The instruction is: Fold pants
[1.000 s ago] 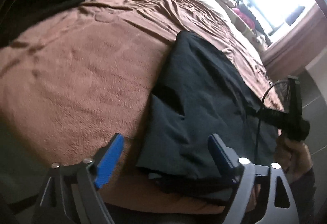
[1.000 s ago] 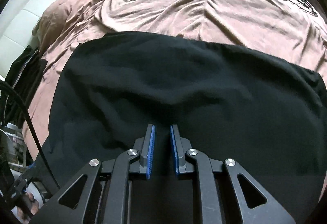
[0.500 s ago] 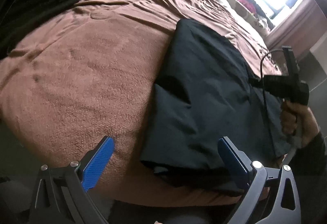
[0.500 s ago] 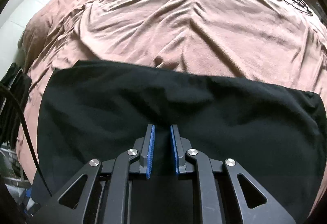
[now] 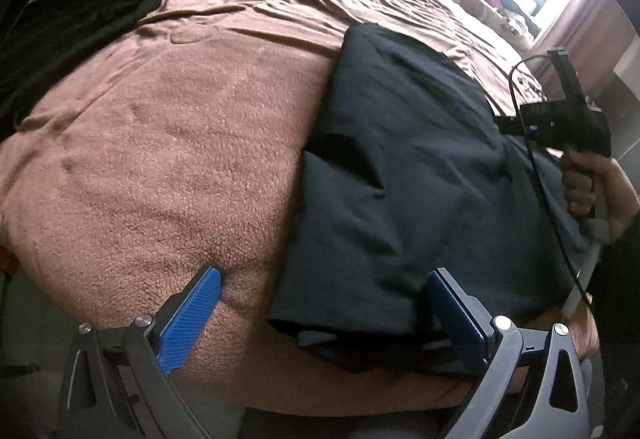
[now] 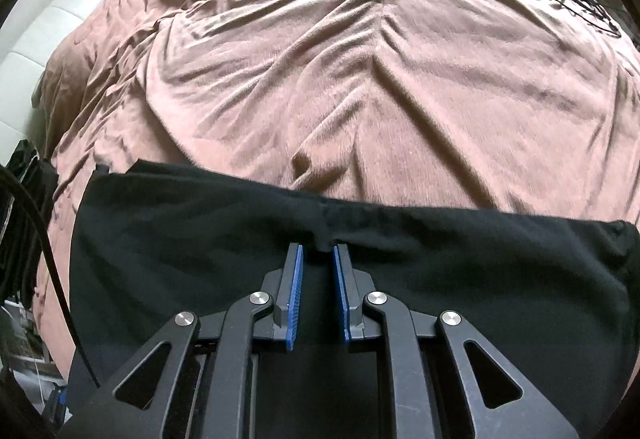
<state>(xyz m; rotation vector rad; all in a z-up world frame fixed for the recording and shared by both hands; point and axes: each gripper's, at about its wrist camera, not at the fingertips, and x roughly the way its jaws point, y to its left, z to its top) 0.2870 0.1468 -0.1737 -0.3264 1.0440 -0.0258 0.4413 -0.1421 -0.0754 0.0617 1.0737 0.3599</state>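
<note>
1. Left wrist view shows the pants (image 5: 404, 175) lying on the bed (image 5: 172, 143), folded into a dark rectangle near the edge of the bed that is closest to me.
2. My left tongs (image 5: 326, 313) stand wide apart; their jaws have just been opening. They grip nothing. The near left corner of the pants lies between the two blue pads (image 5: 192, 319), but neither pad presses on it.
3. My right tongs (image 6: 317, 293) are nearly together. A small pinch of black cloth sits between their tips at the far edge of the pants (image 6: 200, 239), so I judge they are clamped on that edge, though the dark cloth makes it hard to be fully sure.
4. I think the pants are light and very soft. They will bend and sag wherever I do not support them, and the layers can slide over each other.
5. The brown blanket (image 6: 360, 79) under them is fuzzy and wrinkled, so I expect the cloth to drag on it instead of gliding.
6. A good place to take hold is an edge or a corner, pinching all layers together. For the left tongs, the near corner is the closest such place.
7. A loose flap sticks out under the near corner; it may escape a shallow grip.
</note>
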